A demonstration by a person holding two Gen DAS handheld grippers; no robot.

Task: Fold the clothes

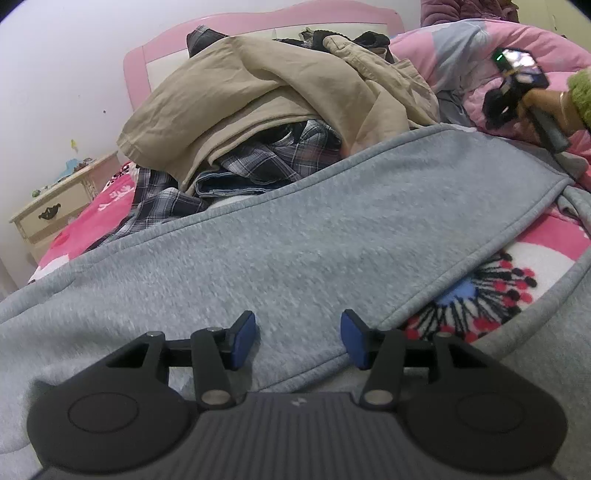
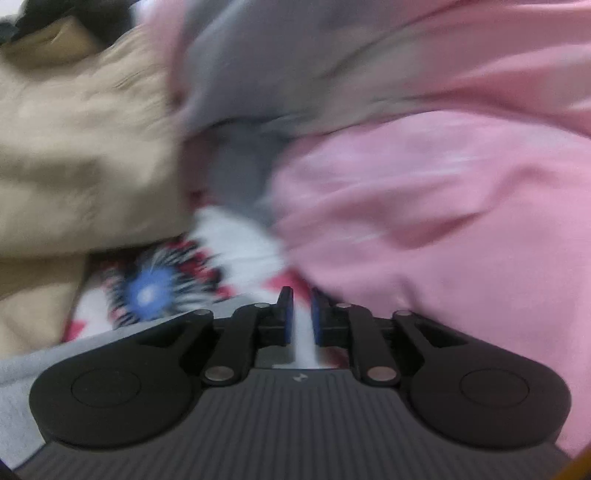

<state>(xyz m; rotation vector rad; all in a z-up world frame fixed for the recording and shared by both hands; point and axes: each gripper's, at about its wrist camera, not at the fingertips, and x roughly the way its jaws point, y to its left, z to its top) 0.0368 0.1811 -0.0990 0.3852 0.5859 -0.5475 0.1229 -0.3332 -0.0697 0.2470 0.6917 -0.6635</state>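
While the left gripper hovered with jaws parted and empty, the grey sweatshirt spread beneath it toward twelve o'clock. The right gripper, nearly clenched with nothing visibly held, hung over the floral blanket; a beige garment was heaped beyond.

A grey fleece sweatshirt lies spread across the bed, over a pink flowered blanket that shows at its right edge. Behind the sweatshirt rises a heap of clothes: a beige cotton garment on top, a dark plaid shirt under and in front of it. Behind the heap stands the pink bed headboard. To the right of the heap lies a pink quilt. At far left, beside the bed, stands a cream wooden nightstand.
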